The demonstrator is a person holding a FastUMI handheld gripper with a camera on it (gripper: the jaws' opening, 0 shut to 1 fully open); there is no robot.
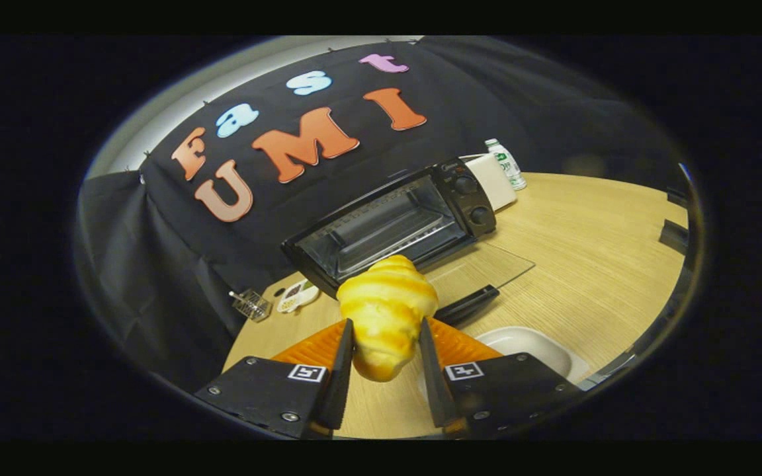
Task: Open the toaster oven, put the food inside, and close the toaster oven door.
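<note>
A yellow croissant (386, 316) is lifted above the wooden table (592, 264), and my gripper (385, 330) is shut on it, one orange-backed finger (341, 350) pressing each side. Just beyond the croissant stands the black toaster oven (397, 221) with its glass door (480, 268) folded down flat onto the table and its cavity and wire rack showing. The door's black handle (467, 304) lies closest to my fingers. Two round knobs sit on the oven's right panel (473, 198).
A white dish (533, 347) lies on the table under my right finger. A white box (495, 177) and a small bottle (505, 162) stand behind the oven's right side. A small wire rack (251, 304) and a packet (296, 295) lie left of the oven.
</note>
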